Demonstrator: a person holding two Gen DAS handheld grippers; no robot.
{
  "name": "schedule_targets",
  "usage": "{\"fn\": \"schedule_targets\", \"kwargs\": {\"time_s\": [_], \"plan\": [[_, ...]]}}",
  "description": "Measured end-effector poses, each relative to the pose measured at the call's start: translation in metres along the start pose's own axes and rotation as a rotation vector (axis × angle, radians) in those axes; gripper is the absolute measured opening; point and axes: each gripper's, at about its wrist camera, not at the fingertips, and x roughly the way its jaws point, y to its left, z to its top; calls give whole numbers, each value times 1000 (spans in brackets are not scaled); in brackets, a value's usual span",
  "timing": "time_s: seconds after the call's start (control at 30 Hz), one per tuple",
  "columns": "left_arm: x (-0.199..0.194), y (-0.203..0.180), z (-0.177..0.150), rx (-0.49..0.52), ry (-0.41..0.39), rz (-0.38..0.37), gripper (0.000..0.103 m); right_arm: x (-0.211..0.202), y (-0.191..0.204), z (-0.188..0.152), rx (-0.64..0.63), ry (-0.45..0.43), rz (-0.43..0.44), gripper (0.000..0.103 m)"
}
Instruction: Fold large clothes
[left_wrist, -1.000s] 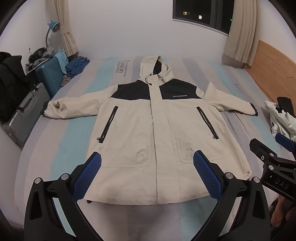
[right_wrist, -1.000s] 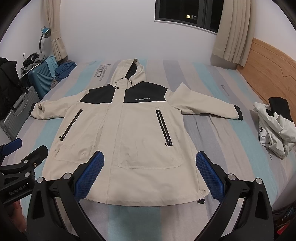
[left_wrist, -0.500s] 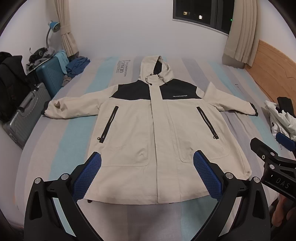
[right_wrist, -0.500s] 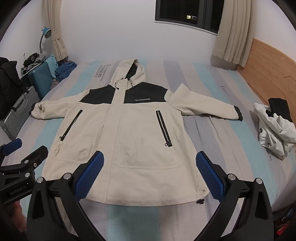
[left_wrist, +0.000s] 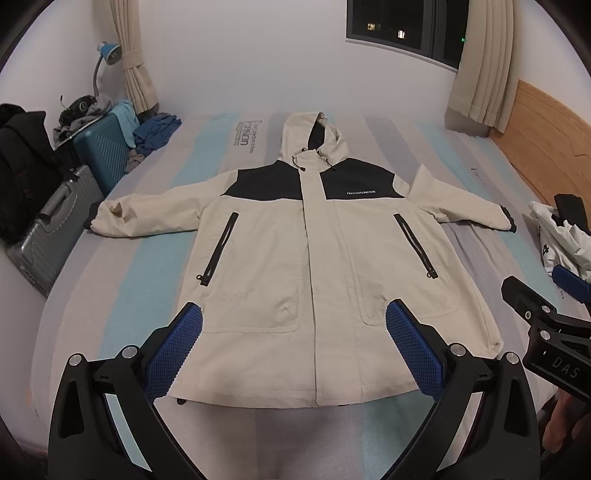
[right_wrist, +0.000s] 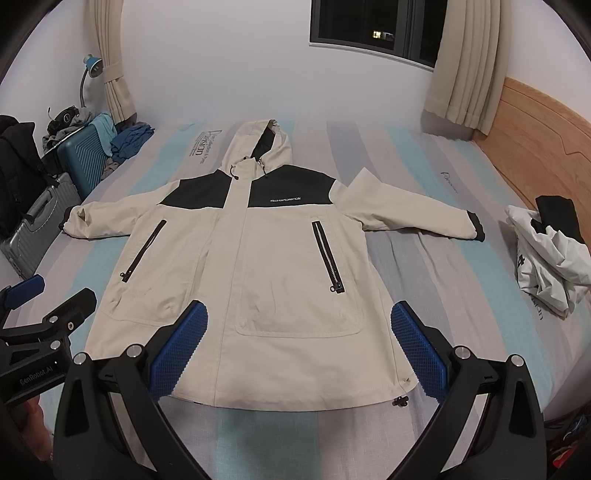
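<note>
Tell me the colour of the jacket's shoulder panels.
Black shoulder panels on the cream jacket; clearest in the right wrist view.

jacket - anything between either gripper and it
Nothing visible. The jacket lies flat on the bed, uncovered, with the open left gripper and open right gripper above its hem.

Far ahead of the tools, a dark window is showing between beige curtains. Off to the left, a teal suitcase and a silver suitcase are standing beside the striped bed. To the right, crumpled white clothing is lying near the wooden headboard.
</note>
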Motion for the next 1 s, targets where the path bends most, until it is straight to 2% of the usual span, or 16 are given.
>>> {"fn": "schedule_targets", "kwargs": {"time_s": [0.73, 1.0], "plan": [[0, 3, 10, 17, 7, -14, 97, 1, 5, 3, -1, 13, -12, 96], [4, 19, 25, 64, 27, -31, 97, -16, 10, 24, 89, -12, -20, 96]]}}
